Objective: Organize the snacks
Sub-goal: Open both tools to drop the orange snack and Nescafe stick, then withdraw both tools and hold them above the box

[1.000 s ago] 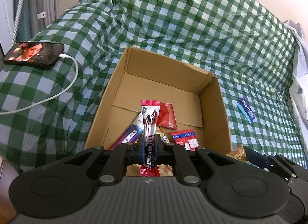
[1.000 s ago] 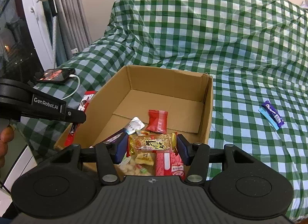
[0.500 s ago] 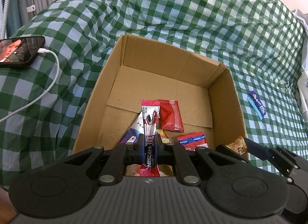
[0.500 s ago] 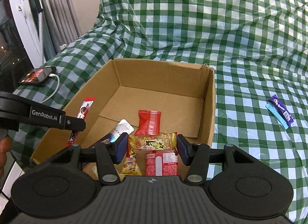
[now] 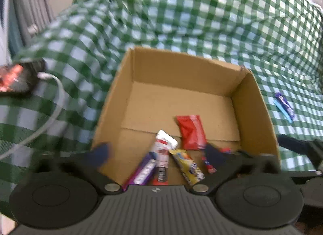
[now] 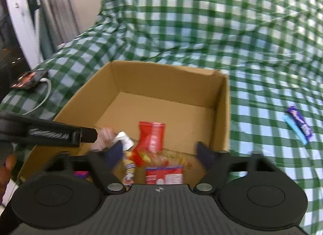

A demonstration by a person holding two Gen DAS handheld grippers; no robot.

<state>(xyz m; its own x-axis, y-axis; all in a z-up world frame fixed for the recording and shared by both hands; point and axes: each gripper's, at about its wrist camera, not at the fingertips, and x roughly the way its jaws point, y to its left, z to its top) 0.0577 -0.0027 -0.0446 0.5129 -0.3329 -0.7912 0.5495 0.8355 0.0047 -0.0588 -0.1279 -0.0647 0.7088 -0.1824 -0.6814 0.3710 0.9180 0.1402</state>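
Both grippers sit over the near edge of the cardboard box (image 5: 252,117), prob. so that whatever they let go lands inside instead of on the cloth. Left gripper (image 5: 157,154) is spread wide w/ nothing pinched; its jaws have just been opening, and the coffee stick (image 5: 162,160) lies loose below them among the other packets. Right gripper (image 6: 159,152) is also spread, jaws just been opening too; the yellow snack bag (image 6: 161,157) is a blur between and under the fingers, no pad pressing it, so it looks dropped or dropping. Inside the box, near end: red packet (image 5: 191,132), purple bar (image 5: 144,171), yellow wrapper (image 5: 187,166), red-white packet (image 6: 164,175); the far half of the floor is bare. One purple-and-blue bar (image 6: 298,125) is outside, well apart to the right on the cloth, so the job isn't done by my read. Surface is a green-white checked cloth (image 6: 252,33), rumpled, draped over sthg soft, maybe a bed or sofa. A phone (image 5: 16,79) w/ a lit screen and white cable (image 5: 54,101) lies at left. Curtain and pale wall at back.
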